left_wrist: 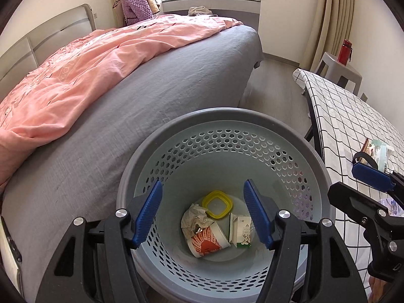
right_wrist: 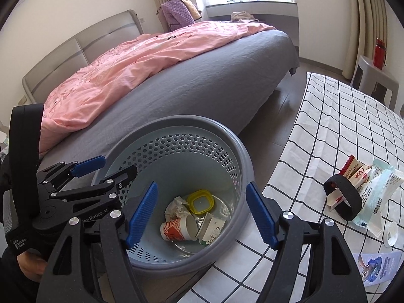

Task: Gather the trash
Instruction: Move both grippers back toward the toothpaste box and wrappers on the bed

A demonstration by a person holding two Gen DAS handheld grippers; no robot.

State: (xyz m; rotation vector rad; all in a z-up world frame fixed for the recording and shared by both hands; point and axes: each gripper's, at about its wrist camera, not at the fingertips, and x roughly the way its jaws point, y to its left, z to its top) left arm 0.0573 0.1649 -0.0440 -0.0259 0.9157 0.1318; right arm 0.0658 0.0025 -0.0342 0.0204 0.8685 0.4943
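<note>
A grey-rimmed, pale blue perforated bin stands between the bed and the table. At its bottom lie a red-and-white paper cup, a yellow square lid, a crumpled tissue and a small carton. My left gripper hangs open over the bin with nothing between its blue pads. My right gripper is open too, empty, above the bin's right side.
The bed with a pink quilt borders the bin on the left. The checked tablecloth holds a black band, a snack wrapper, a wipes packet, a small white cup and a leaflet.
</note>
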